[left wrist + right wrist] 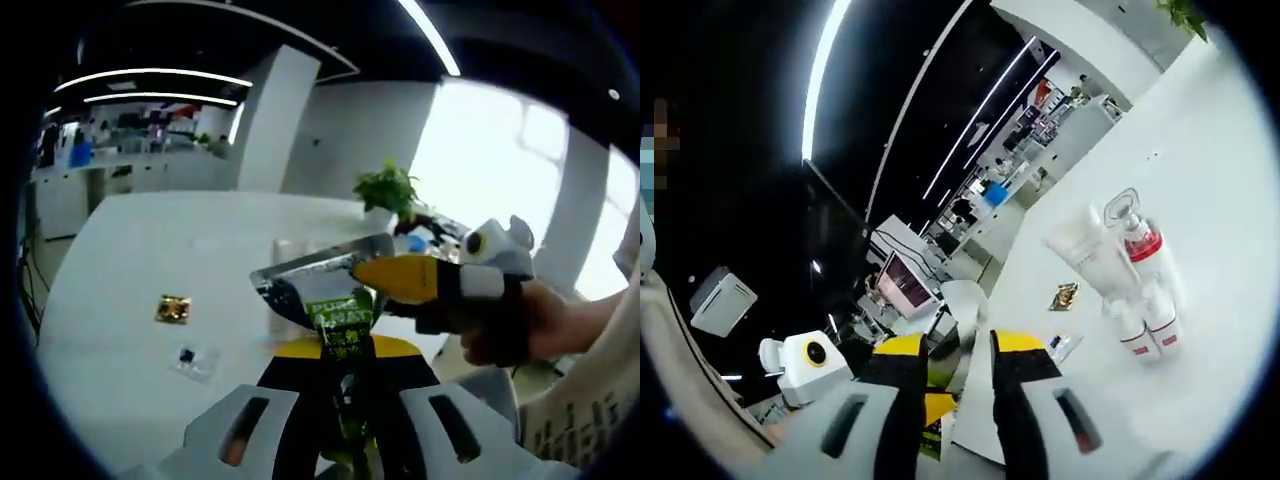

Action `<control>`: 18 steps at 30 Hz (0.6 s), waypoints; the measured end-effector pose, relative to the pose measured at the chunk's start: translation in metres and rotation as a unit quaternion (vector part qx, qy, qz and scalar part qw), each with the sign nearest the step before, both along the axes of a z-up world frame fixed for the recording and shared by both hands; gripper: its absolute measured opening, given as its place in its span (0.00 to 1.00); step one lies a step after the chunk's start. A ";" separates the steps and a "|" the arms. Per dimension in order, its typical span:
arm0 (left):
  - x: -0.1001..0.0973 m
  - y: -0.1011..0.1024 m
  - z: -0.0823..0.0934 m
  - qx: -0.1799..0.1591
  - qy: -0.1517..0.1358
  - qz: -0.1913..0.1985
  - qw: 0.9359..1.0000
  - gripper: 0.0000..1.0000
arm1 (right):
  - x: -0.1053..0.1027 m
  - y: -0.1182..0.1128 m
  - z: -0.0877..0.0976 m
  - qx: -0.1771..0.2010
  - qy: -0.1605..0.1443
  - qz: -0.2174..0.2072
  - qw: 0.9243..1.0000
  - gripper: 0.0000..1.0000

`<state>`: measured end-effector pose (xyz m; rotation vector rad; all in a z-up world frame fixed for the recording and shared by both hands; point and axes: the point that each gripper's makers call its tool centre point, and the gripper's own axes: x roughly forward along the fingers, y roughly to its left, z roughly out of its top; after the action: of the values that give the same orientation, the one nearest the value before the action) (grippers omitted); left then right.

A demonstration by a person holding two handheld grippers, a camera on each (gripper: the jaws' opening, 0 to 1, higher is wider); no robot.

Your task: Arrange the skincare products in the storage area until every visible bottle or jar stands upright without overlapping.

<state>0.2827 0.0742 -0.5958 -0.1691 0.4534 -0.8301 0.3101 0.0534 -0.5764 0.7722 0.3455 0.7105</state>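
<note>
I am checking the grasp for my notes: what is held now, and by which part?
The left gripper holds a silver and green sachet by its lower end. The right gripper pinches the sachet's upper right side.

The left gripper (345,375) pinches a silver-and-green sachet (325,295) upright above the white table (130,260); the right gripper (415,280) (held in a hand (520,320)) seems to touch its top corner.

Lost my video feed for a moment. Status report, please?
Left gripper shut on a green-labelled sachet. Right gripper pinching the sachet's top edge. Bottles upright on white table. Two small packets lying loose on the table.
</note>
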 end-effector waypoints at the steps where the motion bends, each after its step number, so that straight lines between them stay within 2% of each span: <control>1: 0.000 -0.001 0.000 0.001 0.001 -0.002 1.000 0.12 | 0.000 0.000 0.000 0.004 0.003 -0.001 1.000 0.21; 2: -0.001 -0.002 -0.001 0.002 0.003 -0.003 1.000 0.13 | 0.000 0.001 0.001 0.011 0.006 -0.001 1.000 0.17; 7: 0.000 -0.001 -0.005 0.007 0.011 -0.006 1.000 0.19 | -0.002 0.003 0.003 0.011 0.004 0.006 1.000 0.12; 10: 0.000 0.001 -0.010 0.010 0.020 -0.006 1.000 0.28 | -0.005 0.003 0.002 0.009 0.006 0.016 1.000 0.09; 13: -0.001 0.001 -0.011 0.004 0.030 -0.011 0.999 0.42 | -0.006 0.001 0.000 0.020 0.012 0.018 1.000 0.04; 15: -0.008 -0.008 -0.007 -0.021 0.043 -0.045 0.998 0.59 | -0.008 -0.002 0.001 0.029 0.014 0.021 0.999 0.02; 18: -0.008 -0.007 -0.001 -0.024 0.032 -0.055 0.998 0.74 | -0.008 -0.007 0.001 0.027 0.012 0.020 0.999 0.01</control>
<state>0.2746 0.0668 -0.5966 -0.2179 0.5066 -0.9452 0.3017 0.0469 -0.5756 0.8273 0.3657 0.7519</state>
